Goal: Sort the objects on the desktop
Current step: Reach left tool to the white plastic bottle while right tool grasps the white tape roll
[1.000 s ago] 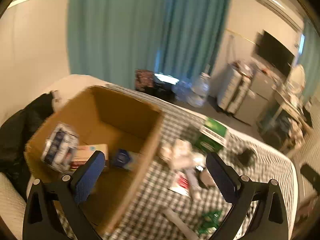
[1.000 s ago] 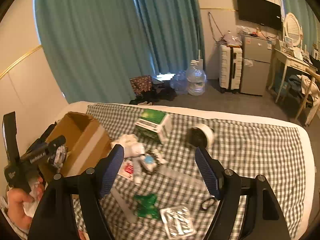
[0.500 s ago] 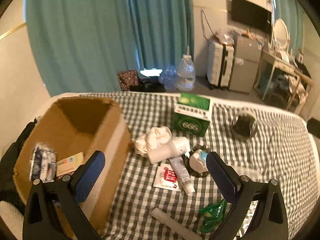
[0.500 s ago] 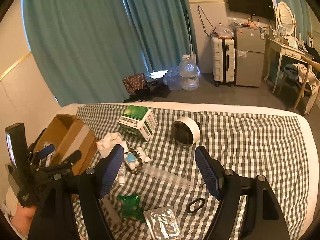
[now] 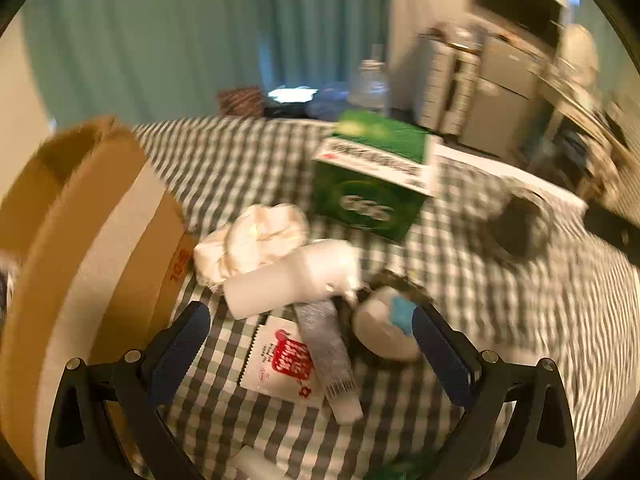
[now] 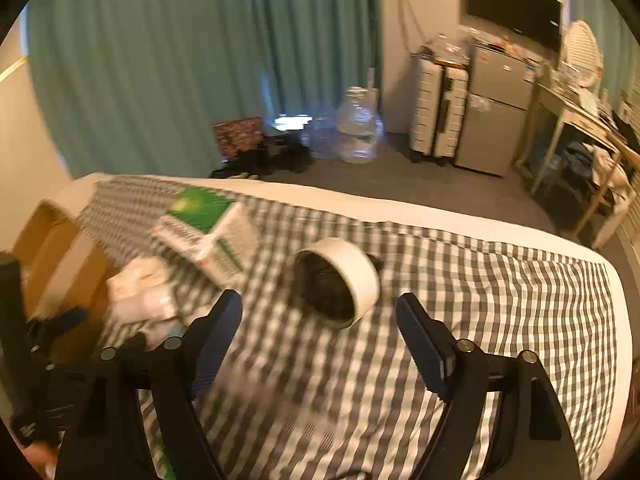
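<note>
My left gripper (image 5: 310, 324) is open and empty, low over a pile on the checked cloth (image 5: 224, 168): a red-and-white sachet (image 5: 282, 360), a grey tube (image 5: 328, 356), a white bottle (image 5: 288, 280), a crumpled white tissue (image 5: 252, 240) and a round white-and-blue item (image 5: 384, 328). The open cardboard box (image 5: 92, 248) stands to its left. My right gripper (image 6: 320, 316) is open and empty, just in front of a white tape roll (image 6: 340, 280) lying on its side. A green-and-white carton (image 6: 208, 232) lies to the left of the roll; it also shows in the left view (image 5: 376, 176).
The checked cloth (image 6: 500, 300) covers a bed. The left gripper's handle (image 6: 24, 360) shows at the right view's left edge. Beyond the bed are teal curtains (image 6: 160, 60), water jugs (image 6: 356, 128), a suitcase (image 6: 440, 112) and a desk (image 6: 580, 120).
My left gripper has swung from the box and dropped towards the pile of small items. My right gripper has moved forward to the tape roll. Both views are blurred by motion.
</note>
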The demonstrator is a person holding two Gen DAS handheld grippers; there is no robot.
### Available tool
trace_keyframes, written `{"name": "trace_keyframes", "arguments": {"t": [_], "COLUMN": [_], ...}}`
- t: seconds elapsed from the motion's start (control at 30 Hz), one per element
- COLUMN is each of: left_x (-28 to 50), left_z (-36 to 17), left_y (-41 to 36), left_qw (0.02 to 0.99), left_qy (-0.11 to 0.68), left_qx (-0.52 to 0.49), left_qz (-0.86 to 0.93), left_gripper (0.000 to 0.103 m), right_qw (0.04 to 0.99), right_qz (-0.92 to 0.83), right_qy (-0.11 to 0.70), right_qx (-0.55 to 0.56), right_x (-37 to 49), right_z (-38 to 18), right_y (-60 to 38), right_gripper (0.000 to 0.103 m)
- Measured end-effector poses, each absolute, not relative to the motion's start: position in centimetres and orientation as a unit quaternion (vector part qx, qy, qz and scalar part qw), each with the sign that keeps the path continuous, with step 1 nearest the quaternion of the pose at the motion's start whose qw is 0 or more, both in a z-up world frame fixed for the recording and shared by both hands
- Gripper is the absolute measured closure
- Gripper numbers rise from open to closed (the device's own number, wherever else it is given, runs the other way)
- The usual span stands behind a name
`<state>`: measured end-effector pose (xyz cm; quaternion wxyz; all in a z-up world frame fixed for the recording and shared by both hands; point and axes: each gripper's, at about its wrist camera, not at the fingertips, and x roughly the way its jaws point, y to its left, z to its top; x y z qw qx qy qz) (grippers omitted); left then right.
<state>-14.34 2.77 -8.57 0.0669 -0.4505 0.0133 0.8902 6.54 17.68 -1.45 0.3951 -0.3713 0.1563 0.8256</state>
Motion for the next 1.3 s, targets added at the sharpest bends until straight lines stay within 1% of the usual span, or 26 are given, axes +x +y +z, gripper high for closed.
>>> {"name": "trace_keyframes", "arguments": {"t": [0.03,0.07,0.2,0.33,0.4,0.53,0.63,0.7,0.8,1.0,1.03,1.07,1.1,1.13,1.23,1.3], "left_x": [-14.8,-15.1,-16.5,-17.3,-17.7,-18.3,-18.3,-18.4,-18.5,-19.0,-19.0,-18.9,-18.9,-18.9,-18.6,-18.4], "left_z": [-8.9,-9.2,-10.7,-12.2,-12.5,-13.4,-13.4,-13.4,-13.3,-13.4,-13.5,-13.5,-13.6,-13.6,-13.6,-13.6], "left_y": [2.6,2.5,2.2,2.4,2.3,2.0,2.1,2.3,2.5,2.4,2.3,2.1,1.8,1.5,0.8,0.6], "left_qw": [0.06,0.05,0.024,0.024,0.019,0.009,0.001,-0.002,-0.007,-0.005,-0.003,0.0,0.003,0.007,0.013,0.015], "left_qy": [0.0,-0.011,-0.031,-0.034,-0.042,-0.063,-0.062,-0.06,-0.061,-0.067,-0.072,-0.078,-0.085,-0.096,-0.115,-0.11], "left_qx": [-0.455,-0.461,-0.474,-0.48,-0.48,-0.48,-0.474,-0.473,-0.474,-0.475,-0.476,-0.477,-0.48,-0.485,-0.492,-0.495], "left_qz": [0.888,0.886,0.88,0.876,0.876,0.875,0.878,0.879,0.878,0.877,0.877,0.875,0.873,0.869,0.863,0.862], "left_gripper": [0.0,0.0,0.0,0.0,0.0,0.0,0.0,0.0,0.0,0.0,0.0,0.0,0.0,0.0,0.001,0.001], "right_qw": [0.403,0.411,0.423,0.447,0.453,0.497,0.506,0.507,0.521,0.498,0.491,0.483,0.474,0.461,0.448,0.438], "right_qz": [0.822,0.818,0.804,0.791,0.784,0.764,0.752,0.744,0.73,0.734,0.738,0.743,0.749,0.756,0.758,0.76], "right_qy": [0.167,0.183,0.245,0.253,0.264,0.266,0.282,0.3,0.3,0.332,0.334,0.335,0.337,0.339,0.339,0.347], "right_qx": [-0.365,-0.358,-0.34,-0.333,-0.332,-0.315,-0.316,-0.315,-0.326,-0.321,-0.321,-0.32,-0.317,-0.318,-0.332,-0.333], "right_x": [6.6,6.7,6.4,5.2,4.6,4.3,4.2,4.1,3.6,4.1,4.4,4.6,4.8,5.1,6.2,7.6], "right_z": [-1.9,-2.5,-4.5,-5.6,-6.0,-6.1,-6.6,-6.9,-7.6,-8.7,-8.6,-8.5,-8.3,-8.1,-7.6,-7.5], "right_y": [18.2,18.9,21.2,21.7,22.1,22.6,23.2,23.7,24.1,24.7,24.4,24.2,23.9,23.4,22.5,22.0], "right_gripper": [0.02,0.015,0.012,0.01,0.005,0.003,0.002,0.002,0.002,0.002,0.003,0.008,0.016,0.019,0.019,0.019]}}
